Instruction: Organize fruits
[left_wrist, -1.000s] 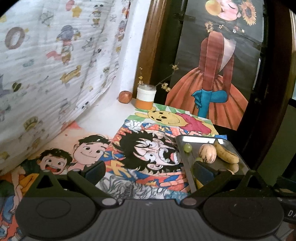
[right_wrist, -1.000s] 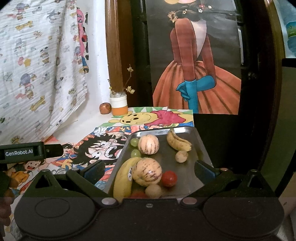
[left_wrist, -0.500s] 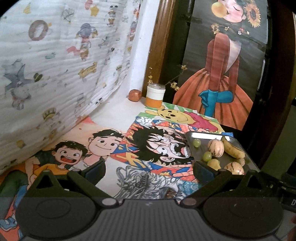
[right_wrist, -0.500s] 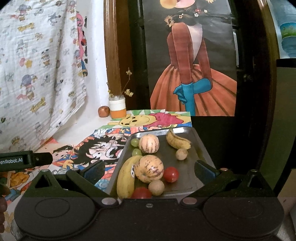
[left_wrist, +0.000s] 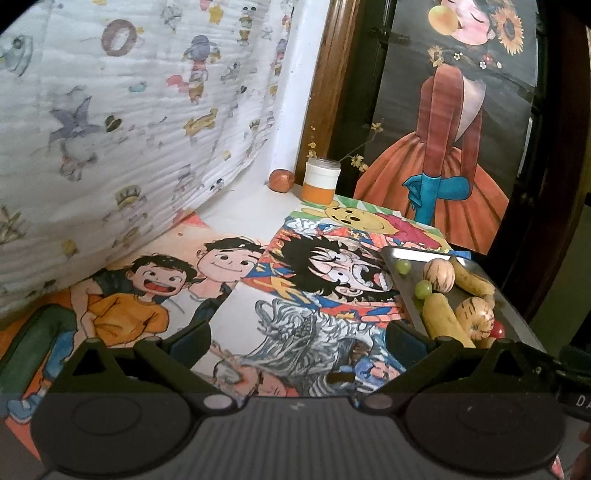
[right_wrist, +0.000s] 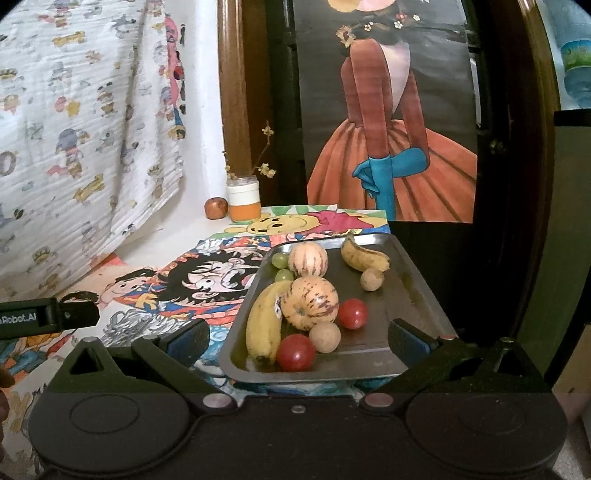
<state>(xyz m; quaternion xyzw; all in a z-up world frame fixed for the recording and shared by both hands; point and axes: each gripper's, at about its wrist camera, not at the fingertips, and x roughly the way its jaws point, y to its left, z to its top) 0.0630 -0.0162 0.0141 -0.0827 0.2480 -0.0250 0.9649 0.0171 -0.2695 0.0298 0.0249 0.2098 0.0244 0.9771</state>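
A table (left_wrist: 255, 206) spread with bright cartoon drawings fills the room's corner, with a printed white cloth (left_wrist: 110, 129) hanging along the left wall and a big painting of a figure in an orange dress (right_wrist: 391, 147) propped at the back. Near the back edge stands a small white-and-orange jar (right_wrist: 243, 203) with dried twigs, and just beside it sits a reddish-brown fruit (right_wrist: 216, 208). On the right side of the table lies a metal tray (right_wrist: 413, 280), and that's where the fruit is: a long yellow banana (right_wrist: 262, 321) touching a big striped melon (right_wrist: 310, 302), a second striped melon (right_wrist: 307, 259) behind it, two green grapes (right_wrist: 280, 266) by the left rim, a smaller banana (right_wrist: 364, 254) toward the back, two red tomatoes (right_wrist: 352, 314) and two small tan round fruits (right_wrist: 372, 279). The right claw (right_wrist: 299, 338) is spread wide and empty, hovering at the tray's near edge, its fingers (right_wrist: 190, 338) straddling the near fruit without touching any. The left claw (left_wrist: 297, 341) is spread wide too, holding nothing, poised level over the drawings to the left of the tray. Its dark body (right_wrist: 48, 317) shows at the left edge of the right camera's view.
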